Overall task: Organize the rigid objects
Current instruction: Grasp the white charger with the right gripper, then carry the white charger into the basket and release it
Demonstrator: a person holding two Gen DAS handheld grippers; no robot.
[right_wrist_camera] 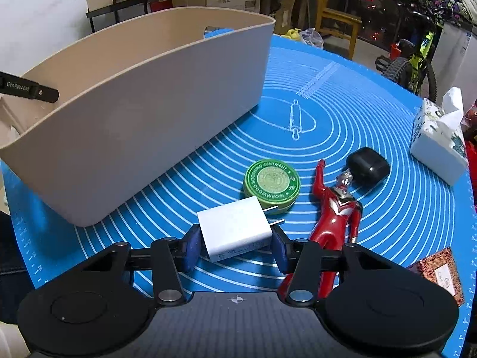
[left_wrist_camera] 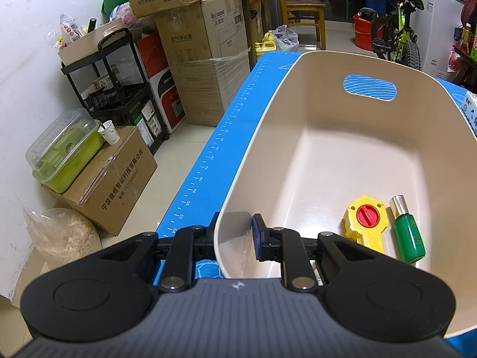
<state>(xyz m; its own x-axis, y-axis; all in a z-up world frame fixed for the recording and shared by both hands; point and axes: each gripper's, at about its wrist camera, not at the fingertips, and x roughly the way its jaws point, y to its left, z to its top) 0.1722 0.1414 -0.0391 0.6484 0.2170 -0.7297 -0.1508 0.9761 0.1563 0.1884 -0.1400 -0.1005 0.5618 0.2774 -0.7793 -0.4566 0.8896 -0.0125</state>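
A beige plastic bin (left_wrist_camera: 298,95) stands on the blue mat; it also shows in the right wrist view (right_wrist_camera: 155,95). Inside lie a yellow toy with a red knob (left_wrist_camera: 368,220) and a green bottle with a silver cap (left_wrist_camera: 408,232). My left gripper (left_wrist_camera: 232,238) is shut on the bin's near wall, one finger inside, one outside. My right gripper (right_wrist_camera: 235,246) is shut on a white plug charger (right_wrist_camera: 235,229), just above the mat. Beyond it lie a green ointment tin (right_wrist_camera: 272,182), a red hero figure (right_wrist_camera: 334,214) and a black case (right_wrist_camera: 368,165).
A tissue pack (right_wrist_camera: 438,143) sits at the mat's right edge and a small brown box (right_wrist_camera: 439,274) at the near right. Left of the table are cardboard boxes (left_wrist_camera: 205,59), a black cart (left_wrist_camera: 116,83) and a green container (left_wrist_camera: 65,149). A bicycle (left_wrist_camera: 399,29) stands behind.
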